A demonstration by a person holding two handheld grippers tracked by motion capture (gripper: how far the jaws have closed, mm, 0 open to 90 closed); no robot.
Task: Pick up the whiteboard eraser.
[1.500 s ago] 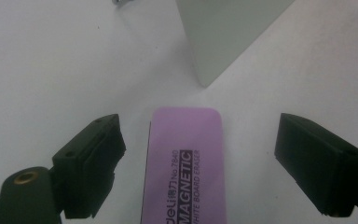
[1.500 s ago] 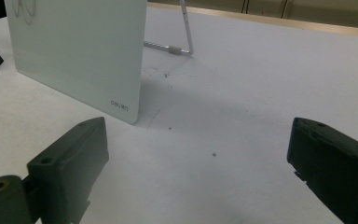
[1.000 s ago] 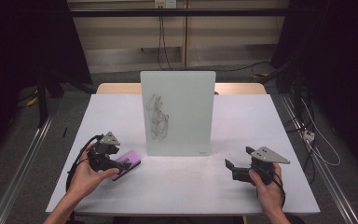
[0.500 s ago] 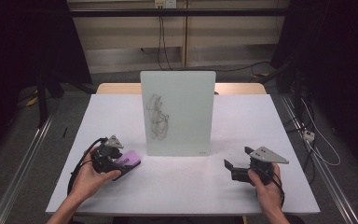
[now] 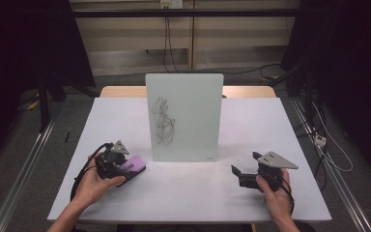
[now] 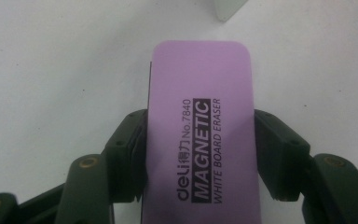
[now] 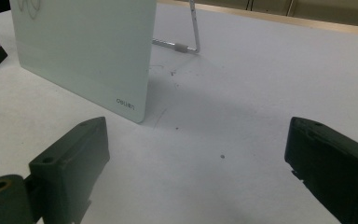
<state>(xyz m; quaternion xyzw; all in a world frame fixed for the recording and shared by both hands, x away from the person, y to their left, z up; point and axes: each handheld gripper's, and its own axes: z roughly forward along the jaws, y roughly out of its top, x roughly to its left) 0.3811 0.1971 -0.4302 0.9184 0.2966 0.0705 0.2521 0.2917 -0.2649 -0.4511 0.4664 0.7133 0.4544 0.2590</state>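
Fingers of the left gripper (image 6: 200, 158) have just clamped the purple eraser (image 6: 200, 135); right gripper (image 7: 196, 172) gapes empty.

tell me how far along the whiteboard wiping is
Done: the left gripper has just closed its fingers on the purple eraser, lying on the table. In hand: that grip. Left: the scribble on the whiteboard is unwiped. The right gripper rests open.

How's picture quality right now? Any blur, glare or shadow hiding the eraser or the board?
High view: dark surroundings, table evenly lit, scribbled whiteboard without glare. Left gripper view: purple eraser sharp, label readable, between the left gripper pads. Right gripper view: right gripper jaws soft-focused; board casts a faint shadow.
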